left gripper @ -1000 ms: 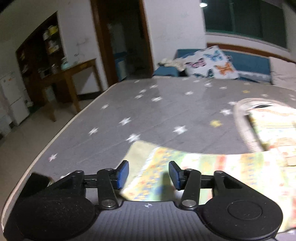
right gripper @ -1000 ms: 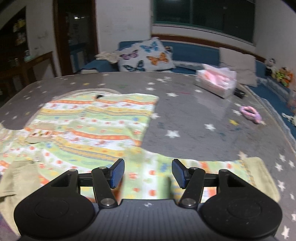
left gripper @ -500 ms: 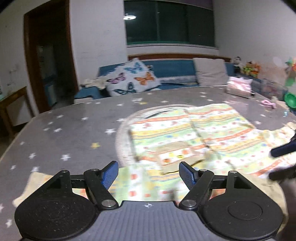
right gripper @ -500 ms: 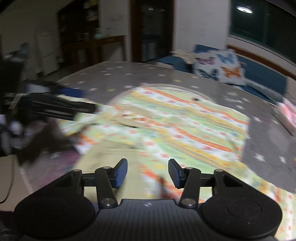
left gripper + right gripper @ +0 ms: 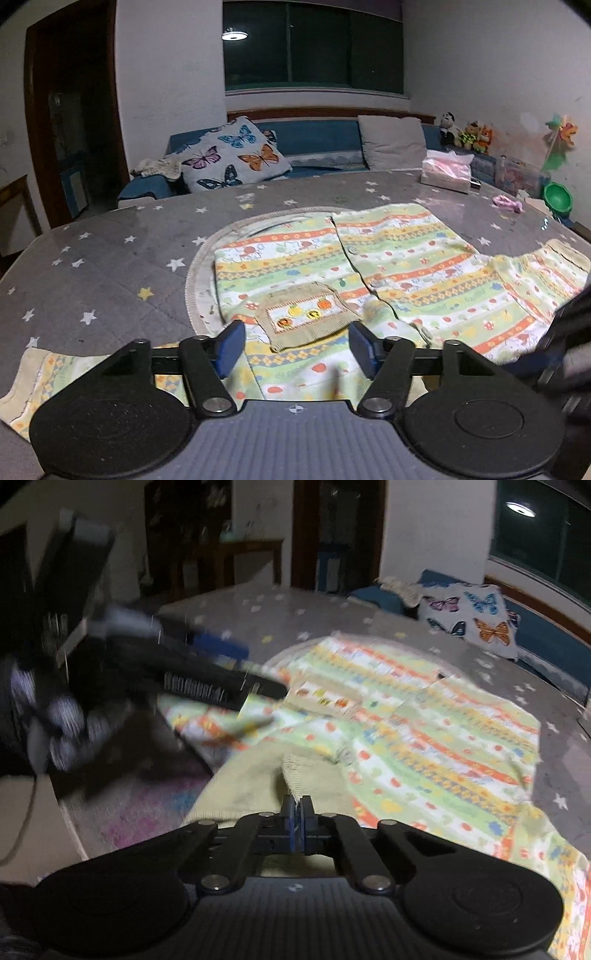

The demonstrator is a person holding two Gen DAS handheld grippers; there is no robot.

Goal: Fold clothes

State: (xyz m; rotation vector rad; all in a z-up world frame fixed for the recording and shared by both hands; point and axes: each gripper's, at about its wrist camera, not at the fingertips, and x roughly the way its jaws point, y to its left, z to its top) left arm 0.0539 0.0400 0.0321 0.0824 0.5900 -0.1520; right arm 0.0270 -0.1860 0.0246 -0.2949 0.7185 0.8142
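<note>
A striped, fruit-patterned cardigan [image 5: 388,258] lies spread on the grey star-print table [image 5: 110,258], one sleeve [image 5: 55,373] stretched to the left. My left gripper [image 5: 297,350] hovers over its near edge, just below the beige pocket [image 5: 306,317]. Its jaws are closing, with fabric lying under the gap and neither pad pressing it. In the right wrist view the cardigan [image 5: 424,716] is blurred, and my right gripper [image 5: 297,812] is shut on its beige ribbed hem [image 5: 295,771]. The left gripper [image 5: 207,672] appears there as a dark blur at upper left.
A round mat edge [image 5: 192,273] shows under the cardigan. A tissue box [image 5: 447,171], a pink toy [image 5: 508,203] and a green bowl [image 5: 557,197] sit at the far right. A sofa with a butterfly pillow [image 5: 236,157] stands behind the table.
Both views swung round onto the cardigan's body. The right gripper's jaws went from apart to shut on the ribbed hem. The left gripper's jaws widened, then narrowed a little.
</note>
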